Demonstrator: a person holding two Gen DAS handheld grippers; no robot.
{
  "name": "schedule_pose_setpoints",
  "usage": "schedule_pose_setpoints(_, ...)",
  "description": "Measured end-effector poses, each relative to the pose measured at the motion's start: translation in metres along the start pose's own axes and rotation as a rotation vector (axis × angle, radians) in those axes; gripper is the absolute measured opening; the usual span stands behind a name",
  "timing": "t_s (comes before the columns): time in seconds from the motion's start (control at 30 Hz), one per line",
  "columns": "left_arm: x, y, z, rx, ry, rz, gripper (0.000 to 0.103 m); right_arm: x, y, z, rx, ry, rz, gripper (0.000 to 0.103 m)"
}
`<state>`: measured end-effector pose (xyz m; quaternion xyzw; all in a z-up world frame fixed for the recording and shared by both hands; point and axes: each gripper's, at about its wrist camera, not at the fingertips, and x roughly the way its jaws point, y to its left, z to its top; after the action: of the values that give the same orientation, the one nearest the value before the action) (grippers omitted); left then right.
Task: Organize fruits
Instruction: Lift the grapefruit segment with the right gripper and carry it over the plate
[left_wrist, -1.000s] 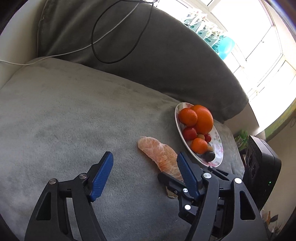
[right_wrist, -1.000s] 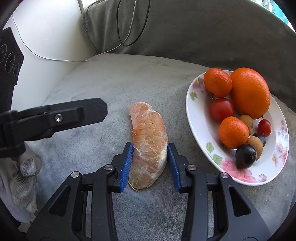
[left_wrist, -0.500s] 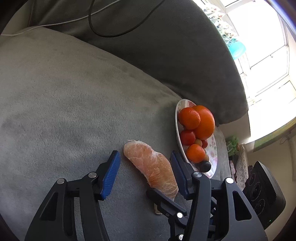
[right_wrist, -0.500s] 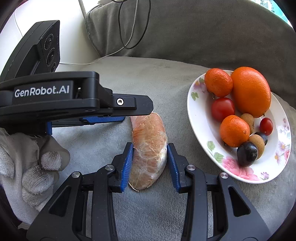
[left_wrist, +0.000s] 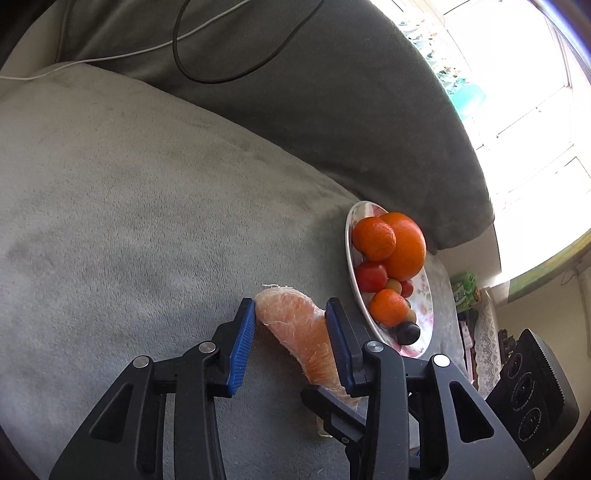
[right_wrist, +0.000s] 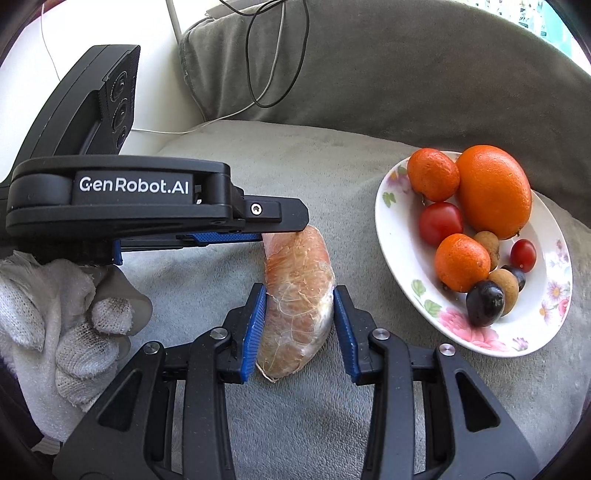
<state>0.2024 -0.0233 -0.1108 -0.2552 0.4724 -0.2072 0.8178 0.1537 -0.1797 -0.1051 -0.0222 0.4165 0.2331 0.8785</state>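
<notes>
Beneath and ahead of the fingers spreads a grey plush sofa seat cushion (left_wrist: 122, 206), with a darker grey back cushion (right_wrist: 406, 74) rising beyond it. A thin black cable loop (left_wrist: 236, 74) and a white cord (left_wrist: 110, 57) lie across that back cushion, well apart from the fingers.

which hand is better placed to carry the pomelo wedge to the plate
Right: its fingers already clamp the wedge on the end nearer the plate; the left gripper has only just been closing on the far end.
</notes>
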Motion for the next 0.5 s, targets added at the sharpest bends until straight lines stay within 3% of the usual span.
schedule_pose_setpoints(0.5,-0.005,-0.044,0.004,0.077,-0.039,-0.038,0.036,-0.047,-0.016,-0.001,0.018,-0.086,-0.023,0.038)
